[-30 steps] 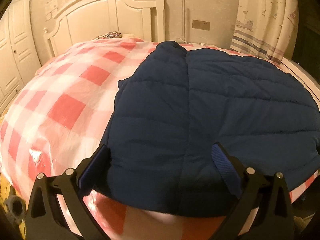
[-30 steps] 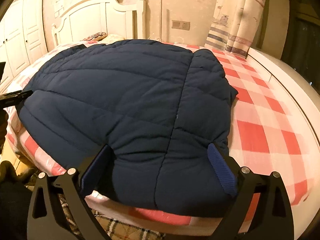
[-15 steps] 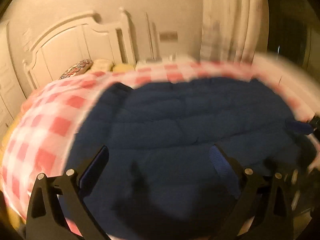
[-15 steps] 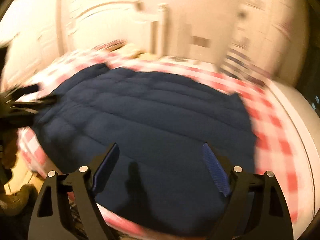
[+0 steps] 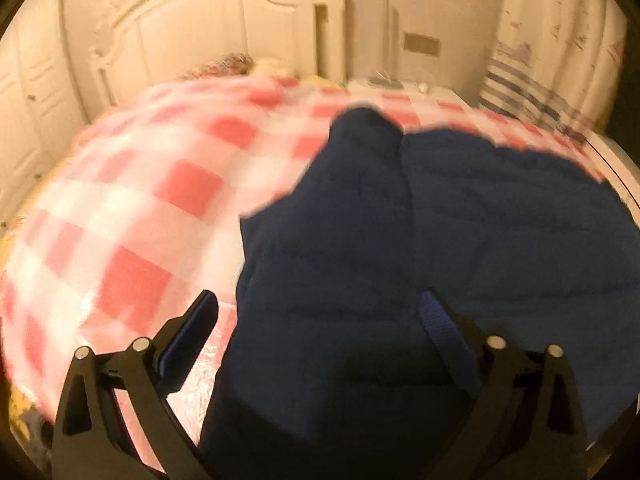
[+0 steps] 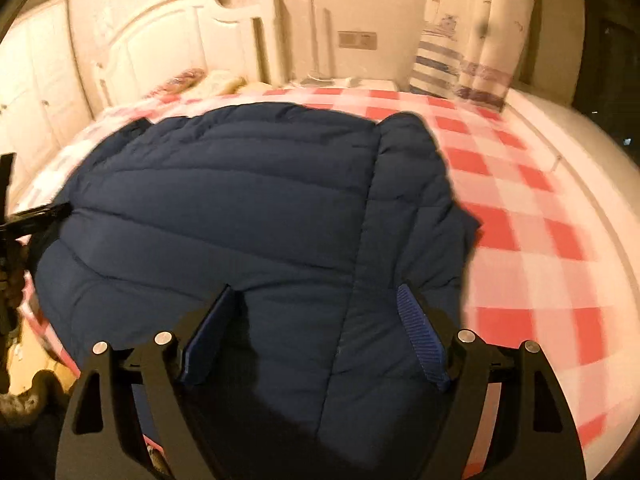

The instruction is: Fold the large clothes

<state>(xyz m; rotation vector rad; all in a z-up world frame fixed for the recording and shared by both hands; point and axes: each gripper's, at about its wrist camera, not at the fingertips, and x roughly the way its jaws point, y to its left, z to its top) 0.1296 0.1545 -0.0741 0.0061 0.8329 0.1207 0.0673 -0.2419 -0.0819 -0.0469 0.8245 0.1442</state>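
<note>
A large navy quilted jacket lies spread flat on a bed with a red-and-white checked cover. In the left wrist view the jacket fills the right half, one sleeve lying along its left side. My left gripper is open, hovering over the jacket's near left edge. My right gripper is open over the jacket's near right part, with its sleeve folded in beside the body seam. Neither holds anything. The left gripper also shows at the left edge of the right wrist view.
A white headboard and pillows stand at the far end of the bed. Striped curtains hang at the far right. White wardrobe doors line the left wall. The bed's near edge is just below both grippers.
Both grippers swung up and toward the jacket's middle half a second ago, then came back to its near left and right edges. The jacket lies as before. Both stayed open.
</note>
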